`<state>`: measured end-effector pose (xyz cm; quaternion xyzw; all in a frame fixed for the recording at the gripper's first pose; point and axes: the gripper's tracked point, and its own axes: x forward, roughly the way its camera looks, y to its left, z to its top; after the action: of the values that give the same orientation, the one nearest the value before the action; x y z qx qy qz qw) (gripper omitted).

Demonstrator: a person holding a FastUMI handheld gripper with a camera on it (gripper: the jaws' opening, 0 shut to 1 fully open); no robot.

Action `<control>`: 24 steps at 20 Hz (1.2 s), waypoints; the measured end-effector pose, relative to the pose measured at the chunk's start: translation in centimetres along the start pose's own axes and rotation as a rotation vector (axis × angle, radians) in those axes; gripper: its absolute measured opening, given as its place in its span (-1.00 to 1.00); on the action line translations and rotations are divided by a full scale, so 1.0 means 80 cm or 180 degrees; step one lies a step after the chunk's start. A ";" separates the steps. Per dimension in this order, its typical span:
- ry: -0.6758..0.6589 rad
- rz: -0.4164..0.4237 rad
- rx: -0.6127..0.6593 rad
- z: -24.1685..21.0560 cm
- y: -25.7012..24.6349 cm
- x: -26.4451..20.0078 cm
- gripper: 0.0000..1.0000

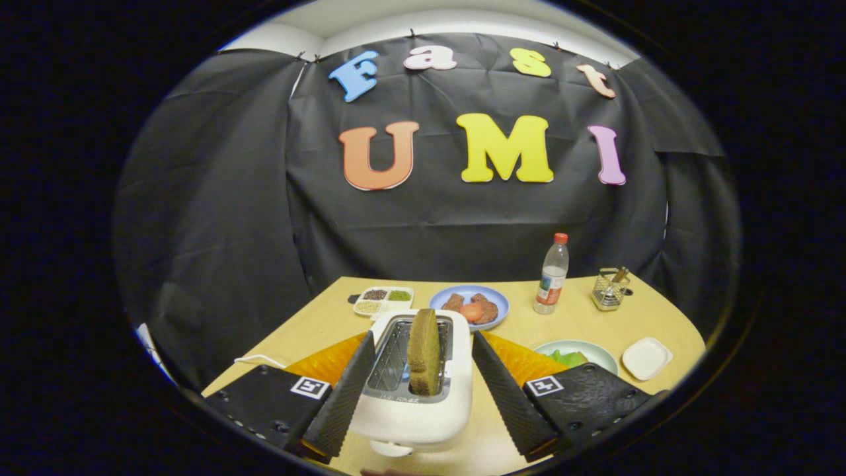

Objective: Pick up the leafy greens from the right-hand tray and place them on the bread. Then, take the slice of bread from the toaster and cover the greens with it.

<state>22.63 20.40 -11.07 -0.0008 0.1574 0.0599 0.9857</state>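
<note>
We see the claw (418, 390) spread wide, holding nothing, its two fingers flanking the white plastic toaster (413, 413) at the bottom centre of the frame, neither finger touching the brown slice of bread (423, 360) that stands upright in the near slot. The leafy greens (567, 358) lie in a pale green round dish (598, 351) at the lower right, just beyond the right finger, so by our reading they are not yet moved, and reaching for the slice now would reverse the order the task asks for. We cannot make out the bread that should receive the greens. If the claw closes here, the fingers may pinch the toaster body rather than the slice and drag it across the yellow tabletop (575, 317). A grip on the narrow top edge could crumble the slice or let it tip against the slot wall. Swinging right toward the dish, the right finger could clip the small white square dish (646, 357) or the dish rim.
</note>
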 end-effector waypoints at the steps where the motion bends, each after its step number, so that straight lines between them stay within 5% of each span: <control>1: 0.0059 -0.0022 -0.0010 -0.003 0.002 0.011 0.84; 5: 0.0282 -0.0108 -0.0095 -0.016 -0.002 0.043 0.64; 10: 0.0696 -0.0097 0.0051 -0.033 0.003 0.063 -0.35; 15: 0.0689 -0.0163 0.0155 -0.023 -0.010 0.058 -0.68; 24: 0.0327 0.0035 0.0348 0.054 -0.012 -0.005 -0.69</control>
<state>23.72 19.53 -6.87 0.0508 0.2108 0.0565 0.9746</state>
